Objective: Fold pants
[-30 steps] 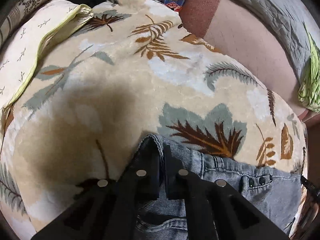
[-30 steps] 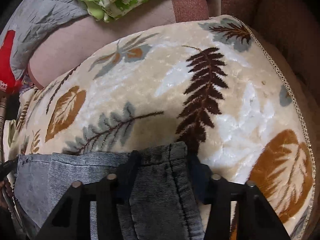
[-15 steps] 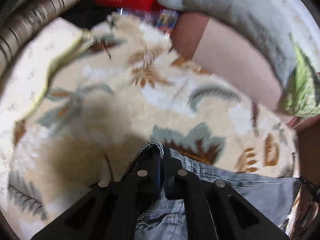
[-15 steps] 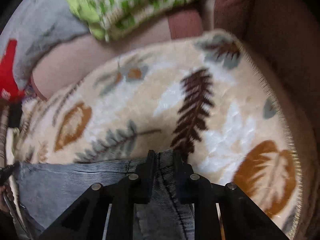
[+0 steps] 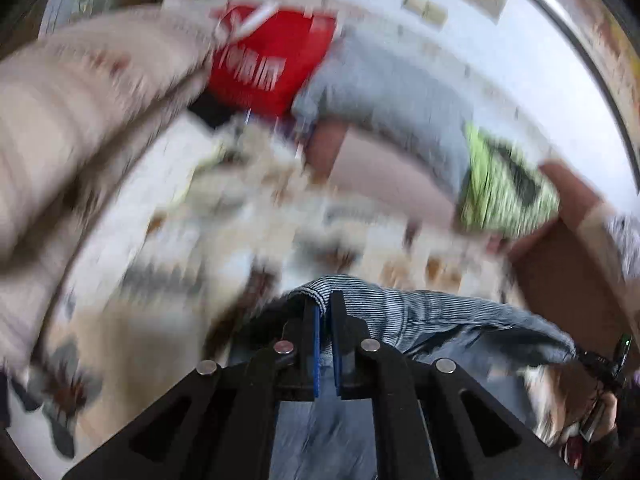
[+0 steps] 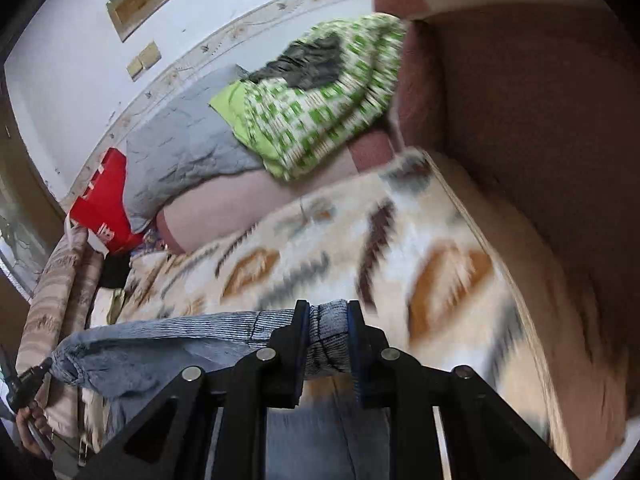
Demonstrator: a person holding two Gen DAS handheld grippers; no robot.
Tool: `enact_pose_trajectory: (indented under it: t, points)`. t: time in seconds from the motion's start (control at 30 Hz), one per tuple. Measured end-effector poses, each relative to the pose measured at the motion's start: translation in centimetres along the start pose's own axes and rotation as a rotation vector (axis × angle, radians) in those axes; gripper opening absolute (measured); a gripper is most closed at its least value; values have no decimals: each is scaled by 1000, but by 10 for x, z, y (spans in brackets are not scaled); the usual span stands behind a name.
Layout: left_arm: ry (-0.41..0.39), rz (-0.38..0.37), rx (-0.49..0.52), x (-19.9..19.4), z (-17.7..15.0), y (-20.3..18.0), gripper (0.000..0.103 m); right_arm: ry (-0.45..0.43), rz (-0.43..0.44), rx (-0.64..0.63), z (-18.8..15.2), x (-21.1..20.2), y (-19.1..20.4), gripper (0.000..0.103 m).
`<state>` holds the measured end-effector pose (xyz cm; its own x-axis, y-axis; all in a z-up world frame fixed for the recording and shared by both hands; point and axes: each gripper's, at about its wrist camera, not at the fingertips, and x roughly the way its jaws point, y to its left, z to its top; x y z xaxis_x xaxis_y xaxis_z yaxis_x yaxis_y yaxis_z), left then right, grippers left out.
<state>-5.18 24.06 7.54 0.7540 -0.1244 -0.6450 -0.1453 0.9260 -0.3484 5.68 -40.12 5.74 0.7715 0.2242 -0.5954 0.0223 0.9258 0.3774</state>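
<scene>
Blue-grey striped denim pants (image 5: 420, 312) hang stretched between the two tools, lifted off the bed. The left gripper (image 5: 324, 320) has its black fingers nearly closed, pinching one waistband corner; the right gripper (image 6: 329, 320) stands a little wider, clamped on a thicker bunch of the same edge (image 6: 328, 332). Holding both corners probably lets the fabric drop flat and straight for folding. Beyond, toward twelve o'clock, lies the cream leaf-patterned plush blanket (image 6: 400, 248); at eleven o'clock sits a red bag (image 6: 104, 196), at twelve a green checked cloth (image 6: 316, 116).

Pale wall (image 6: 72, 40), brown sofa (image 6: 540, 120) under leaf-print blanket (image 6: 400, 240)
</scene>
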Motion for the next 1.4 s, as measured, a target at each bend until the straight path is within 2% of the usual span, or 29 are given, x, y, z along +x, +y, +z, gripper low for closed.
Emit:
enact_pose_trajectory:
  t: [0.03, 0.1, 0.17, 0.23, 0.27, 0.3, 0.4, 0.47, 0.53, 0.63, 0.67, 0.7, 0.73, 0.77, 0.83, 0.93, 0.97, 1.0, 1.07, 1.13, 1.17, 1.2, 1.27, 1.3, 1.4]
  points:
    - [73, 51, 10, 7, -20, 11, 12, 38, -9, 16, -23, 0, -12, 39]
    - [134, 153, -8, 12, -42, 31, 20, 209, -15, 63, -79, 10, -42, 60]
    - [129, 211, -36, 5, -46, 42, 23, 275, -62, 139, -122, 6, -71, 60]
    - [89, 223, -45, -3, -41, 40, 49, 263, -106, 239, -144, -14, -93, 61]
    - [61, 209, -45, -6, -38, 33, 67, 245, -110, 262, -145, -20, -96, 62]
    - [29, 184, -37, -6, -34, 22, 71, 222, -95, 291, -145, -26, -97, 66]
    - [9, 125, 23, 8, -34, -16, 71, 194, 39, 379, -140, -29, -86, 74]
    - [5, 95, 53, 23, -44, -36, 71, 207, 115, 429, -143, -18, -78, 74]
    - [27, 137, 97, 48, -57, -51, 71, 233, 152, 515, -150, -1, -74, 74]
    - [141, 220, 124, 102, -81, -52, 71, 251, 131, 595, -160, 16, -80, 74]
    - [174, 246, 122, 113, -87, -48, 71, 252, 122, 624, -161, 20, -84, 72]
    - [201, 262, 117, 124, -93, -43, 71, 253, 115, 618, -160, 22, -85, 53]
    - [204, 262, 114, 129, -97, -38, 71, 257, 88, 576, -155, 24, -82, 17]
    - [189, 253, 114, 130, -99, -36, 74, 263, 72, 550, -150, 25, -81, 9]
    - [177, 241, 128, 131, -99, -33, 78, 248, 11, 449, -136, 17, -72, 8]
    - [181, 221, 125, 131, -97, -27, 79, 169, -124, 287, -119, -2, -60, 7]
    - [183, 220, 130, 131, -97, -27, 79, 162, -194, 245, -119, -2, -63, 7]
    - [187, 221, 134, 129, -96, -28, 79, 187, -222, 239, -122, 3, -69, 7]
    - [184, 224, 141, 123, -92, -30, 79, 302, -187, 323, -140, 23, -91, 10]
    - [137, 220, 160, 103, -89, -40, 79, 277, -186, 369, -148, 15, -98, 13]
    - [113, 222, 170, 97, -88, -45, 79, 255, -153, 382, -148, 7, -97, 14]
    - [83, 219, 187, 91, -85, -50, 79, 231, -115, 400, -148, -1, -94, 21]
    - [48, 209, 207, 86, -81, -58, 80, 193, -62, 440, -145, -16, -87, 69]
    - [39, 207, 216, 87, -80, -62, 81, 187, -34, 472, -146, -19, -85, 101]
    - [73, 219, 223, 100, -83, -63, 81, 188, 13, 562, -148, -16, -80, 103]
